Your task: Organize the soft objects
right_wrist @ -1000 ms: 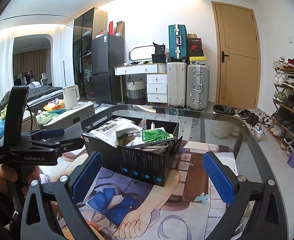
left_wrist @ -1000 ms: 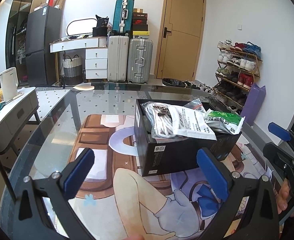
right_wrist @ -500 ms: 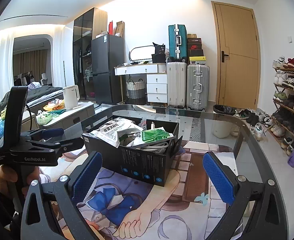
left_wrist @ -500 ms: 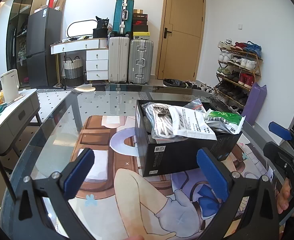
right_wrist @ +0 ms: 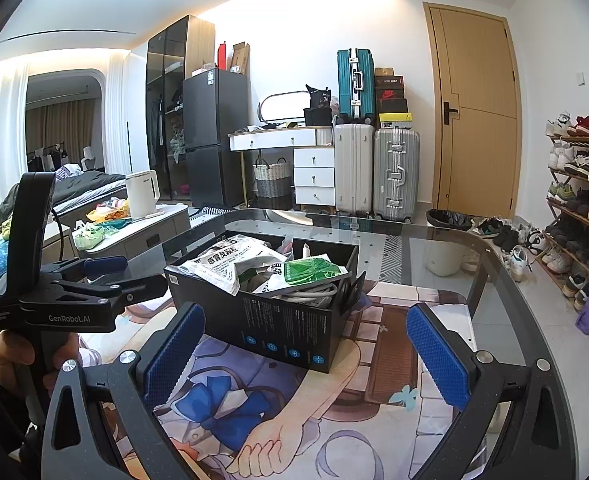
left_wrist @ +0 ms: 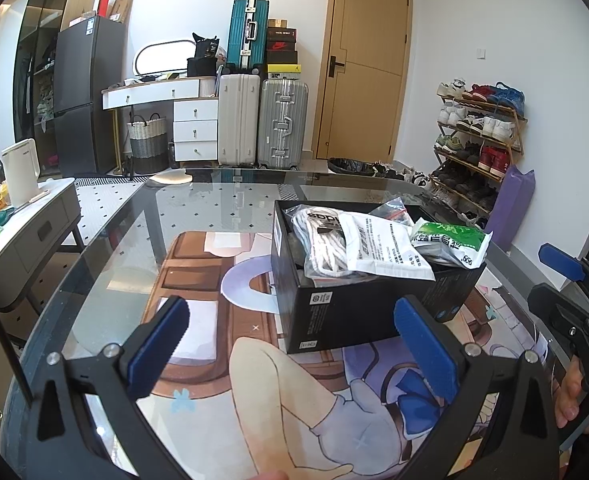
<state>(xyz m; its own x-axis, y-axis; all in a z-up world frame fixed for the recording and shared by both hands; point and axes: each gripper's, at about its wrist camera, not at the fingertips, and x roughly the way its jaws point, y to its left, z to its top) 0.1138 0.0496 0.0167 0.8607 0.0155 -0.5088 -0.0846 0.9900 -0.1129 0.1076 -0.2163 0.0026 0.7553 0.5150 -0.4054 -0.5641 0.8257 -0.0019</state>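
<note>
A black box (left_wrist: 358, 312) (right_wrist: 278, 328) stands on the printed mat on the glass table. It holds soft packets: a white printed bag (left_wrist: 378, 248) (right_wrist: 230, 262), a green and white pouch (left_wrist: 450, 240) (right_wrist: 310, 270), and a packet of white cord (left_wrist: 318, 244). My left gripper (left_wrist: 290, 344) is open and empty, just in front of the box; it also shows at the left of the right wrist view (right_wrist: 126, 280). My right gripper (right_wrist: 302, 352) is open and empty, in front of the box; it shows at the right edge of the left wrist view (left_wrist: 562, 280).
The glass table (left_wrist: 198, 208) carries an illustrated mat (left_wrist: 254, 400). Beyond it stand suitcases (left_wrist: 282, 124), a white drawer unit (left_wrist: 194, 128), a door and a shoe rack (left_wrist: 478, 132). A grey side cabinet with a kettle (left_wrist: 20, 172) is at the left.
Both grippers stay open and nearly still. The view has shifted only slightly; the box and its contents have not moved.
</note>
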